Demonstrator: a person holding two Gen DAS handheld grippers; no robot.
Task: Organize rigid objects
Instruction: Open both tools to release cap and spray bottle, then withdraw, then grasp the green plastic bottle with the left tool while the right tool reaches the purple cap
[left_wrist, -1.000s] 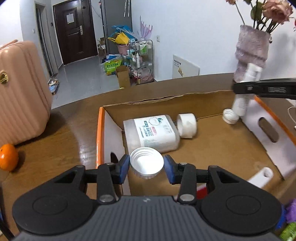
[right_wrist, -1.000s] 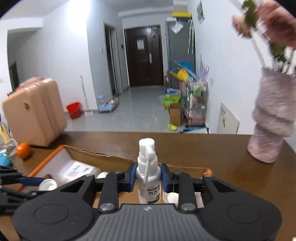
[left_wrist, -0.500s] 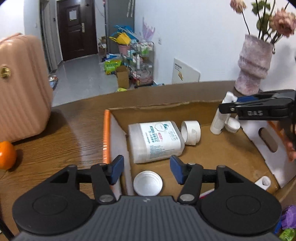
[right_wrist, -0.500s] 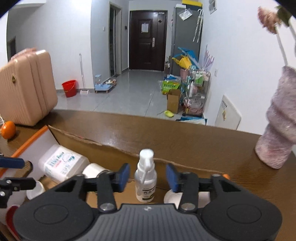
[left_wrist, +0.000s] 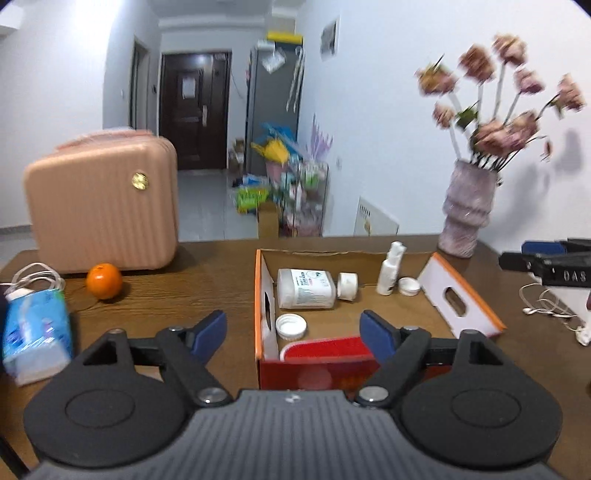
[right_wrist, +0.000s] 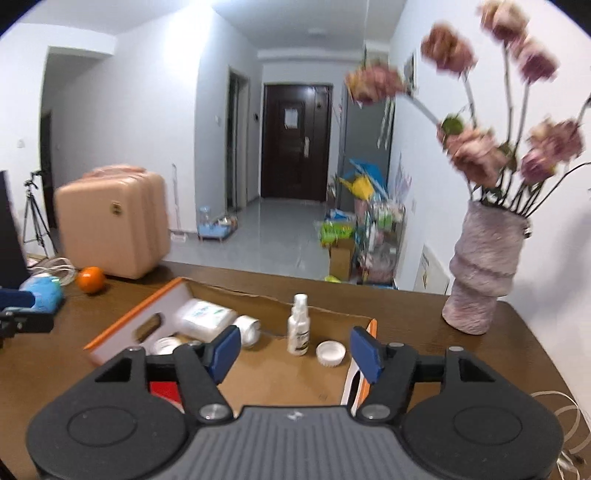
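Brown wooden counter (left_wrist: 184, 295) carries an open cardboard box (left_wrist: 461, 291), with a pink suitcase (left_wrist: 99, 206) and a vase of flowers (left_wrist: 467, 210) at its far edge. Both sets of tongs have pulled back and up from the box, which a second ago filled each wrist view. Left tongs (left_wrist: 293, 334) hang over the box's near corner, their blue pads wide apart and nothing between them; the jaws have just been opening. The white cap (left_wrist: 291, 326) they pinched a second ago now lies on the box floor near the left wall. Right tongs (right_wrist: 295, 350) are likewise spread and empty after opening, and the small spray bottle (right_wrist: 298, 326) they gripped a second ago stands upright and free on the box floor, just beside a second white lid (right_wrist: 331, 353). Deeper in the box a large white bottle (left_wrist: 306, 288) lies on its side with a small white jar (left_wrist: 348, 285) at its mouth end, and a red item (left_wrist: 325, 347) shows at the near wall. An orange (left_wrist: 104, 280) and a blue tissue pack (left_wrist: 35, 328) sit outside on the counter, at the left. Both drops look finished, so the likely next step is fetching whatever loose rigid pieces remain outside the box.
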